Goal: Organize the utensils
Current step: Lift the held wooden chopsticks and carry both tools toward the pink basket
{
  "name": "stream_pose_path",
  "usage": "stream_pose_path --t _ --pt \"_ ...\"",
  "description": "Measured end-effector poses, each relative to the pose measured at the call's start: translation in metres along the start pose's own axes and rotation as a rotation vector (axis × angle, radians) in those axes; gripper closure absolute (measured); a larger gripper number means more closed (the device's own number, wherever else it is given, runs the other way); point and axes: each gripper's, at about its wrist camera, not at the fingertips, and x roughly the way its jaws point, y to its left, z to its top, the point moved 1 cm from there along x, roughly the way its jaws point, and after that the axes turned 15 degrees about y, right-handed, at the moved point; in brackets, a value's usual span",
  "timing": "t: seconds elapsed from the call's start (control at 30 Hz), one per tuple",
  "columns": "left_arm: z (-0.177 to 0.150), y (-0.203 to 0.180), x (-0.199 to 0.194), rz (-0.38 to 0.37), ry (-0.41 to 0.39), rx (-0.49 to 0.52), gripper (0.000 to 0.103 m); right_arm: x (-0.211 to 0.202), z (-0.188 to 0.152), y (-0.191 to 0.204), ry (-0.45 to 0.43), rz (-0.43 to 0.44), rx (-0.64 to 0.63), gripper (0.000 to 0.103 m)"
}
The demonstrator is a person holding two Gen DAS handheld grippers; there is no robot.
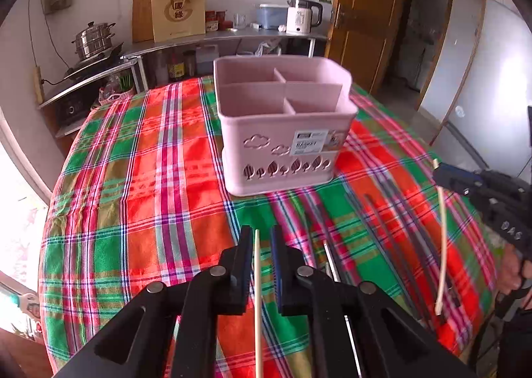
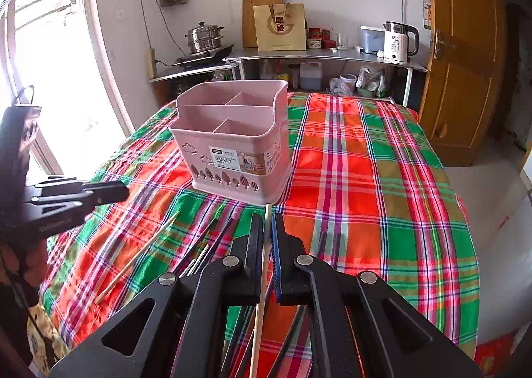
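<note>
A pink utensil basket (image 1: 282, 125) with several compartments stands on the plaid tablecloth (image 1: 149, 162); it also shows in the right wrist view (image 2: 232, 142). My left gripper (image 1: 261, 238) is open around a pale wooden chopstick (image 1: 257, 295) that lies on the cloth. My right gripper (image 2: 266, 225) is shut on a second pale chopstick (image 2: 261, 295) and holds it above the cloth; from the left wrist view this chopstick (image 1: 441, 245) hangs from the right gripper (image 1: 442, 172). Dark chopsticks (image 1: 392, 238) and metal ones (image 1: 332, 261) lie on the cloth between the grippers.
A metal shelf (image 2: 316, 55) behind the table holds a steamer pot (image 2: 204, 37), a paper bag (image 2: 281, 27) and a white kettle (image 2: 397, 42). A wooden door (image 2: 465, 55) stands at the right, a window (image 2: 50, 62) at the left.
</note>
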Motion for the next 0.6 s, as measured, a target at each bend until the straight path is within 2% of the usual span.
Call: stream_pose_path --t 0.07,0.27,0.53,0.6 --pt "0.002 0.004 0.025 -0.006 0.051 0.005 0.083 0.001 -0.001 0.0 0.0 0.001 0.0 0.098" --pt "0.014 0.008 0.074 0.011 0.158 0.02 0.083 0.005 0.004 0.0 0.011 0.006 -0.011 0.098" --pt "0.026 0.001 0.089 0.057 0.208 0.045 0.082 0.005 0.004 -0.003 0.007 0.004 -0.009 0.098" --pt "0.028 -0.002 0.089 0.064 0.219 0.06 0.087 0.004 0.004 -0.004 0.004 0.003 -0.006 0.098"
